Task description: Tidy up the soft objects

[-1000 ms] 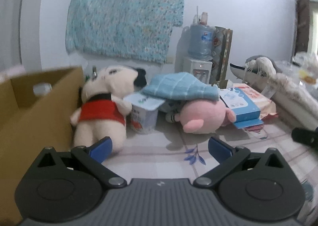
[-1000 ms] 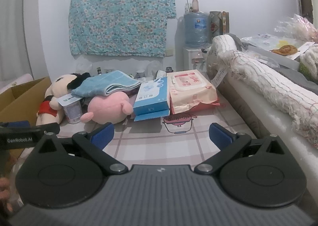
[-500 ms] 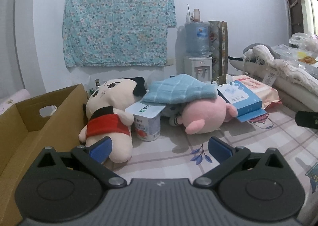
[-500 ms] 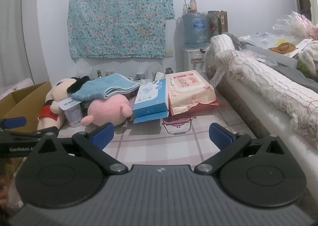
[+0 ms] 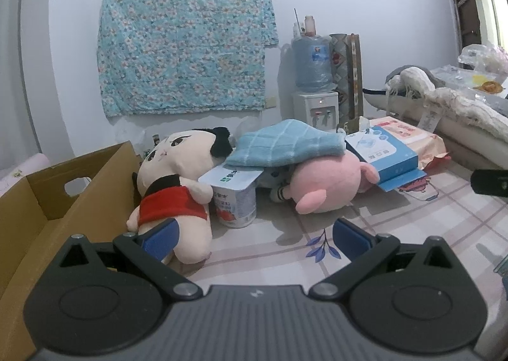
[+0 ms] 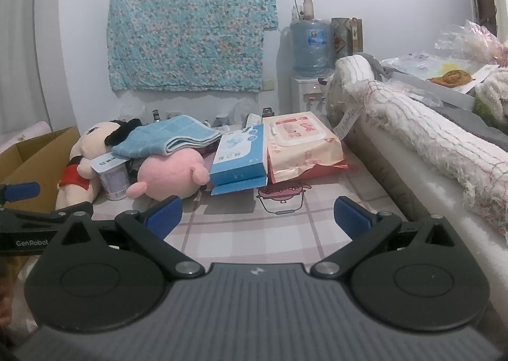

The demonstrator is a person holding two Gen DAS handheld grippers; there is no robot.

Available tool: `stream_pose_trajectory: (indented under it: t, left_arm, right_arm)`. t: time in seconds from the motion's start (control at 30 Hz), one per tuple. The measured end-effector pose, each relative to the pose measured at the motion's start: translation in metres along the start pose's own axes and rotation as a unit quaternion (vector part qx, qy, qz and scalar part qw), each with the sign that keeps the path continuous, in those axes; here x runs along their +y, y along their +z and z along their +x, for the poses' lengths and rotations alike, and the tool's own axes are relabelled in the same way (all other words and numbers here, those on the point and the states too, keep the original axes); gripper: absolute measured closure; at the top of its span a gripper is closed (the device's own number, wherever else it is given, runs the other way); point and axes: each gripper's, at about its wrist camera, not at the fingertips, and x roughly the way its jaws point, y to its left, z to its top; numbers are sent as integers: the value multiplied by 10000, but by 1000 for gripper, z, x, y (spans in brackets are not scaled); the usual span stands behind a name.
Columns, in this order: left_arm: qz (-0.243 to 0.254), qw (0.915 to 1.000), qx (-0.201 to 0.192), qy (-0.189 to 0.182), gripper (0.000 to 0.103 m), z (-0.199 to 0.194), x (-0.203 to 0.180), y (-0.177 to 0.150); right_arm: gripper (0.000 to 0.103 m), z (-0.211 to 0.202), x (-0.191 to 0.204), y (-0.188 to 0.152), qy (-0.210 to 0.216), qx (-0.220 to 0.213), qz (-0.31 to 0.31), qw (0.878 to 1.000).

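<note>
Plush and cloth heaped mid-desk, nothing grasped yet.

Folded blue waffle-weave towel (image 5: 285, 147) draped over round pink plush toy (image 5: 324, 186), propped also on white yoghurt cup (image 5: 236, 199) hugged by cream plush doll in red top (image 5: 176, 189); leaning beside open brown cardboard box (image 5: 47, 199), likely the destination. Left hand-held gripper (image 5: 254, 239) and right hand-held gripper (image 6: 257, 216) both spread wide, empty, poised short of pile on checked desk (image 6: 285, 234).

towel (image 5: 287, 147) lies on pig plush (image 5: 324, 183), doll (image 5: 177, 183) left.
</note>
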Motion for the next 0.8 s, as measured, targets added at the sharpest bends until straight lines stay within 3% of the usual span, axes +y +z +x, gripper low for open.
stream_pose_trajectory:
  t: [0.57,0.8]
  left_arm:
    - [-53,10000,-34,24,0,-1,5,1]
    - [1,10000,-99,-7,0,-5,6,1]
  right_arm:
    - [1,3,-2,-2,-5,51,10,10000]
    - [1,6,-1,-4,209,85,122,9997]
